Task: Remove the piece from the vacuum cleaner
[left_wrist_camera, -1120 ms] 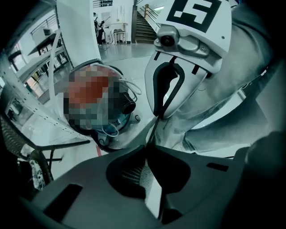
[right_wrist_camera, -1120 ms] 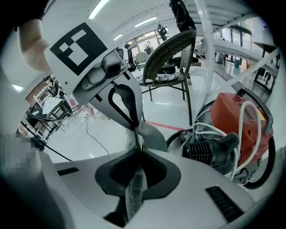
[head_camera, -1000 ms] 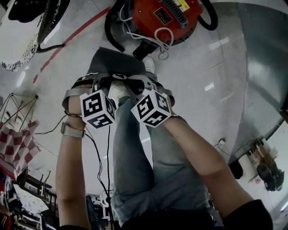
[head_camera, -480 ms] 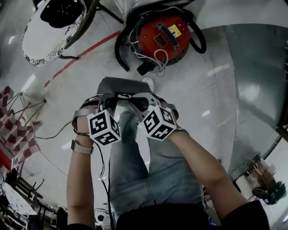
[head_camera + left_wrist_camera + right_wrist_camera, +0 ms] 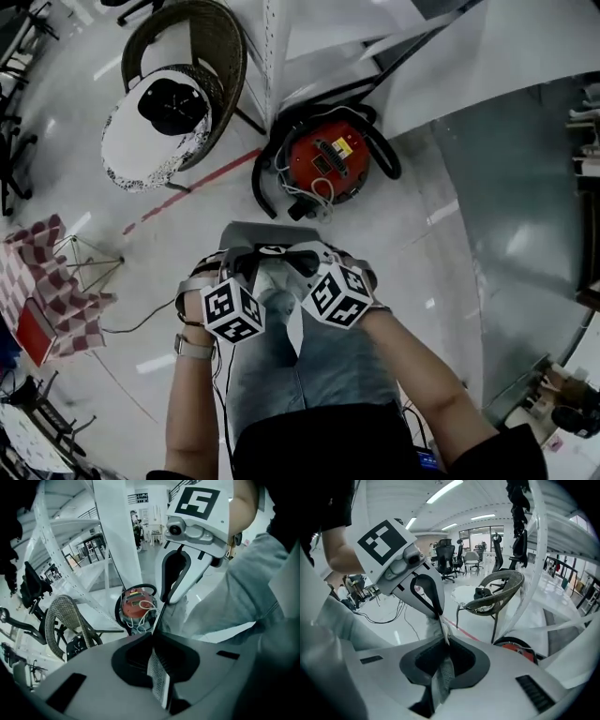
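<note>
A round red vacuum cleaner (image 5: 323, 164) stands on the floor ahead, with a black hose (image 5: 261, 183) curled around it and a white cord (image 5: 309, 192) bundled on top. It also shows small in the left gripper view, as the vacuum cleaner (image 5: 135, 606), and partly in the right gripper view, as the vacuum cleaner (image 5: 520, 649). My left gripper (image 5: 246, 257) and right gripper (image 5: 298, 257) are held close together above my legs, well short of the vacuum. Both are shut with nothing between the jaws: left gripper (image 5: 155, 631), right gripper (image 5: 443, 638).
A wicker chair (image 5: 183, 103) with a white cushion and a black cap stands left of the vacuum. White shelving posts (image 5: 272, 56) rise behind it. A red floor line (image 5: 187, 192), a checkered stool (image 5: 52, 291) and a thin cable (image 5: 141, 323) lie at my left.
The head view has pulled back and up: the vacuum now looks smaller and farther away, and the chair has come into view. Both grippers stay shut, side by side.
</note>
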Demonstrator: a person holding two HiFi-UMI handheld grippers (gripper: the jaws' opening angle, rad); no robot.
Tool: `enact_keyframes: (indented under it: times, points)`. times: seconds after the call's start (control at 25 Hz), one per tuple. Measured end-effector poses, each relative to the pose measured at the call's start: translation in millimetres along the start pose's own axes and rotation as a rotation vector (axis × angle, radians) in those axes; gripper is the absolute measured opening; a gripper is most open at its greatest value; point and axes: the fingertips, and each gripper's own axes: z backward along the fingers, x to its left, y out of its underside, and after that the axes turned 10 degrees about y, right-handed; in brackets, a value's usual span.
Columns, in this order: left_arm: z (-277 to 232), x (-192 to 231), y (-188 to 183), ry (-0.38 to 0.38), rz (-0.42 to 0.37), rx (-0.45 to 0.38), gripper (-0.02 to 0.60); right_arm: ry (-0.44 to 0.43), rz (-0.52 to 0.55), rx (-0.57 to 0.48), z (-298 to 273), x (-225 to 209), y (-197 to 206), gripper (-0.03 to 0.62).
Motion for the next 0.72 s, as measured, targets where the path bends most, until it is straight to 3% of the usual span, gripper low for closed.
enact_keyframes:
  times: [0.72]
  points:
    - [208.8,10.2,-100.6,-0.137,0.009,-0.164,0.032,0.062,0.145,-0.105,181.0,-19.5,-154.7,0.052]
